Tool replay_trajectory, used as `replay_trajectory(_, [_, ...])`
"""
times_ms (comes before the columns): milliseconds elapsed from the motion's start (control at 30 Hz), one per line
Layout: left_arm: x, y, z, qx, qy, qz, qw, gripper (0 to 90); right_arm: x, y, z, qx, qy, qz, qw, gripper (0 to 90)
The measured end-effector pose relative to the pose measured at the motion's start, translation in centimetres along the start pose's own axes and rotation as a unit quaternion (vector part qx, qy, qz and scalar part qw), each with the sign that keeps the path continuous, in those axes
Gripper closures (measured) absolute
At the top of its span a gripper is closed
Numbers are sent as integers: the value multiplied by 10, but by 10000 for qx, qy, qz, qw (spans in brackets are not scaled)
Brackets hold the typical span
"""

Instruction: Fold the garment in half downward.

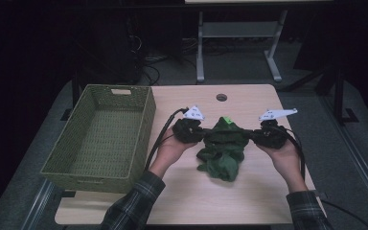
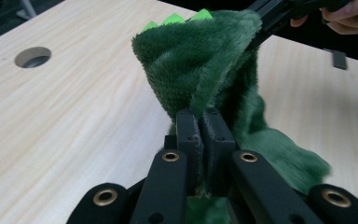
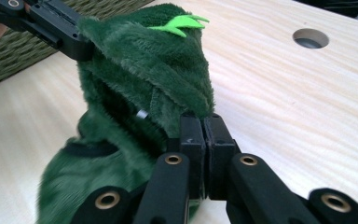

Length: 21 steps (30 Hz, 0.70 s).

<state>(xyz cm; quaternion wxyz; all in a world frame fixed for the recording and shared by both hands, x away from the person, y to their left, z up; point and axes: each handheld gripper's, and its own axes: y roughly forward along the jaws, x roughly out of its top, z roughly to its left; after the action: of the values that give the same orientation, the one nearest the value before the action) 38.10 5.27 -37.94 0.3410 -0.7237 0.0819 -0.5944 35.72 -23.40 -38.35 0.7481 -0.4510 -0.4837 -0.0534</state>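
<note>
A dark green plush garment (image 1: 223, 146) with bright green spikes hangs between the two grippers above the wooden table (image 1: 249, 196). My left gripper (image 1: 202, 134) is shut on its left edge; in the left gripper view the jaws pinch the green fleece (image 2: 196, 60) at their tips (image 2: 204, 123). My right gripper (image 1: 253, 135) is shut on the opposite edge, and the right gripper view has the fleece (image 3: 154, 60) caught between its closed tips (image 3: 204, 128). The lower part of the garment droops onto the table. Each gripper's camera also catches the other gripper at the far side of the cloth.
A green woven basket (image 1: 106, 136) stands on the left part of the table, its inside bare. A round cable hole (image 1: 221, 97) lies at the table's far edge. A desk frame (image 1: 239, 43) stands on the floor beyond. Cables trail from both grippers.
</note>
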Motion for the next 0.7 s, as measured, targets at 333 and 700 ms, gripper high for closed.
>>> replay_trajectory(333, [-23, -3, -23, -82, 214, 55, 9997, 868, -27, -4, 26, 223, -72, -51, 9997, 879])
replay_trajectory(700, [-45, 0, -39, -302, 327, 260, 9987, 868, -58, -3, 47, 465, -70, 92, 9988, 879])
